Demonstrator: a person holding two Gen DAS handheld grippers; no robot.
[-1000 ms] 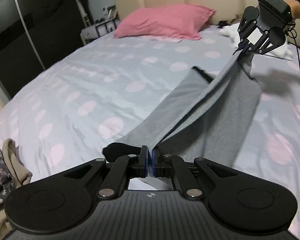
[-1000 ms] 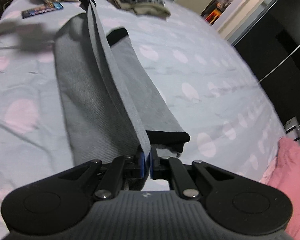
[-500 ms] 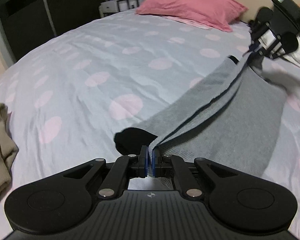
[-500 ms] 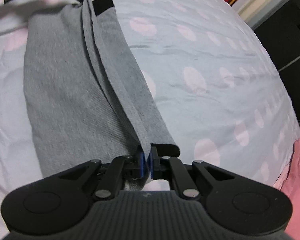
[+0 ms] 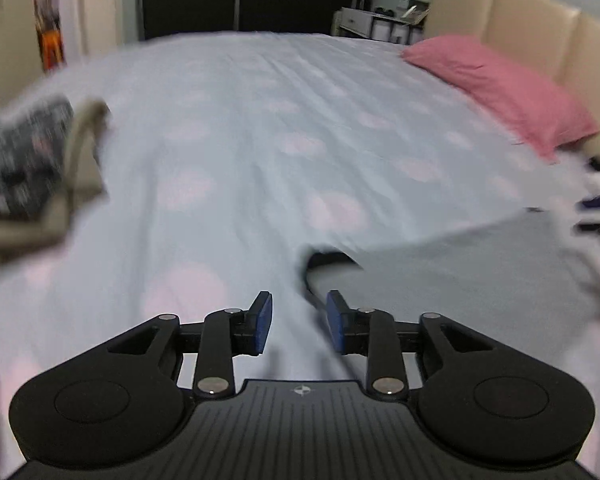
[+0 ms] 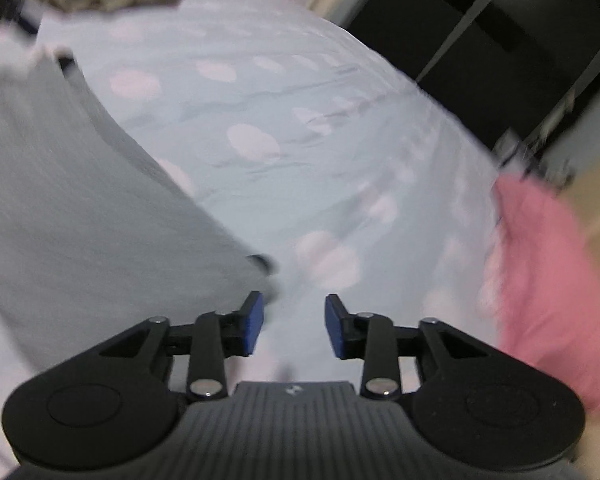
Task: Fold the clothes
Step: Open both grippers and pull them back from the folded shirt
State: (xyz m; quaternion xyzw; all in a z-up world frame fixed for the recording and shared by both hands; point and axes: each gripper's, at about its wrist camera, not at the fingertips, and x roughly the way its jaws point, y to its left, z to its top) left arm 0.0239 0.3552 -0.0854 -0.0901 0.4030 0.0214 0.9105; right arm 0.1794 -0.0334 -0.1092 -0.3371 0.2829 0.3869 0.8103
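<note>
Left tongs [image 5: 299, 322] just opened, empty | dotted bedsheet [image 5: 260, 128] | pink pillow [image 5: 500, 88]

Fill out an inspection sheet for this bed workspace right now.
Surface: bedsheet, pale blue with pink dots, mildly wrinkled.
Job's things: grey garment lying flat, black cuff showing.
Clutter: beige and patterned clothes pile; pink pillow.
Grippers: left gripper and right gripper have just been opening; nothing between the jaws.
Cables: nothing seen.
Surroundings: beige headboard, dark wardrobe.

One grey garment [image 5: 460, 272], one pink pillow [image 5: 500, 84], one clothes heap [image 5: 28, 168].
</note>
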